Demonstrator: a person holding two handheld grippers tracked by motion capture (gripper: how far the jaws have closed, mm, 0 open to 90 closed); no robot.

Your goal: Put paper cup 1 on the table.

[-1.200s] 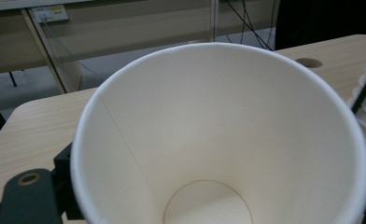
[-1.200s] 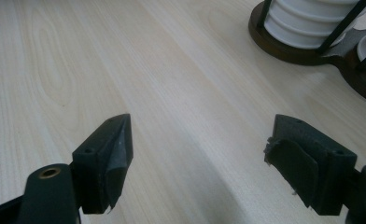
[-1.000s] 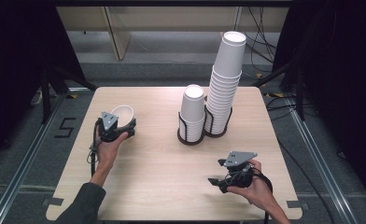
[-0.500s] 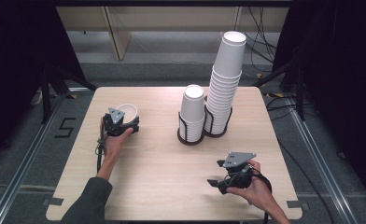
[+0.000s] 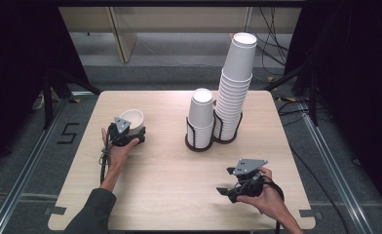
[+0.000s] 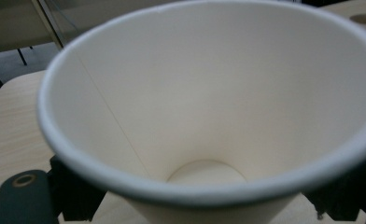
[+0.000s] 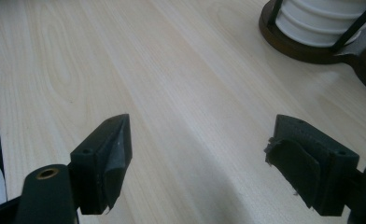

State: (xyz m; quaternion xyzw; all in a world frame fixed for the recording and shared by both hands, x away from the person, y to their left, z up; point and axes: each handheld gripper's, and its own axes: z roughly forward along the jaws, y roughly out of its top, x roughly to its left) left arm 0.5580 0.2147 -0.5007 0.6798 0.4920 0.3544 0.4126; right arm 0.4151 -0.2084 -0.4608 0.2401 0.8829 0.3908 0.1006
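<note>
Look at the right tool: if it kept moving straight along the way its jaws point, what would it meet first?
Probably the dark round base of the nearer cup holder. The right tool stands open over bare table, with nothing nearer ahead, though the depth is hard to judge.

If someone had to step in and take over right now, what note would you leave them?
Left tongs: around a single paper cup standing mouth up at the table's left side; their jaws have just been closing, and a firm grip cannot be confirmed.
Right tongs: open, empty, low over the near right of the table.
Two cup stacks sit in holders at the back: a short stack and a tall stack.
Done: one cup is apart from the stacks.
Left: probably settling that cup, then fetching more.
</note>
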